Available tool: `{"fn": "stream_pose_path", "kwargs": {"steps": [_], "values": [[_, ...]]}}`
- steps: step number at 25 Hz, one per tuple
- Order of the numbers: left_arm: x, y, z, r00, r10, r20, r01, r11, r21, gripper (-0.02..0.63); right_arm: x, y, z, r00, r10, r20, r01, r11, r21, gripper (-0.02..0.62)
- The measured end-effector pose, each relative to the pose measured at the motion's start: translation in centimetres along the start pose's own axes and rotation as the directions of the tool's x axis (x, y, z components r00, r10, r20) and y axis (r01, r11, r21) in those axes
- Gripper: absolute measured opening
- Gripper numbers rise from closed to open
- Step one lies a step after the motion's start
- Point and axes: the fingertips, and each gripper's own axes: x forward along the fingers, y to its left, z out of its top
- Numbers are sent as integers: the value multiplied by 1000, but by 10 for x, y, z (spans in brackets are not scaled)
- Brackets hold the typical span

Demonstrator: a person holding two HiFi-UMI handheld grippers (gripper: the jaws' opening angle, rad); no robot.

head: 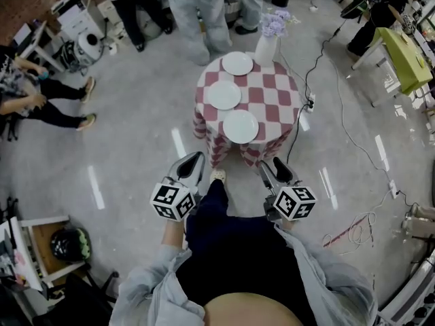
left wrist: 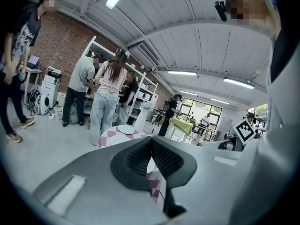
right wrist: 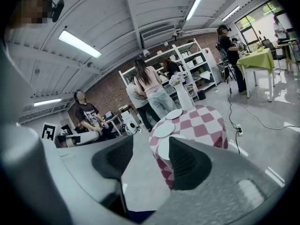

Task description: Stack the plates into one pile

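Observation:
Three white plates lie apart in a row on a round table (head: 272, 94) with a red-and-white checked cloth: a far plate (head: 237, 63), a middle plate (head: 223, 94) and a near plate (head: 240, 126). Both grippers hang short of the table, over the floor. My left gripper (head: 192, 165) has its jaws together with nothing in them; its pads (left wrist: 161, 158) meet at the tip. My right gripper (head: 275, 172) is open and empty. In the right gripper view the far plate (right wrist: 174, 114) and the middle plate (right wrist: 164, 129) show, while the near plate (right wrist: 163, 150) is partly hidden behind a jaw.
A white vase of flowers (head: 266, 45) stands at the table's far edge. Several people (head: 197, 12) stand just behind the table. Cables (head: 340, 114) run over the floor on the right. A green-covered table (head: 408, 56) is at the far right, a low stand (head: 41, 243) at the lower left.

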Motion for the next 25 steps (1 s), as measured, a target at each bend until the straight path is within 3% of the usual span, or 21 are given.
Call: {"fn": "stream_pose_path", "kwargs": {"steps": [11, 17, 25], "values": [[60, 69, 38, 998, -62, -18, 61, 998, -2, 12, 85, 0, 39, 999, -35, 34, 34, 999, 30, 232], [88, 91, 52, 993, -117, -34, 118, 992, 38, 12, 114, -8, 53, 995, -78, 70, 74, 996, 51, 232], [104, 106, 51, 985, -164, -60, 166, 986, 20, 12, 128, -12, 56, 991, -108, 75, 102, 991, 85, 232]]}}
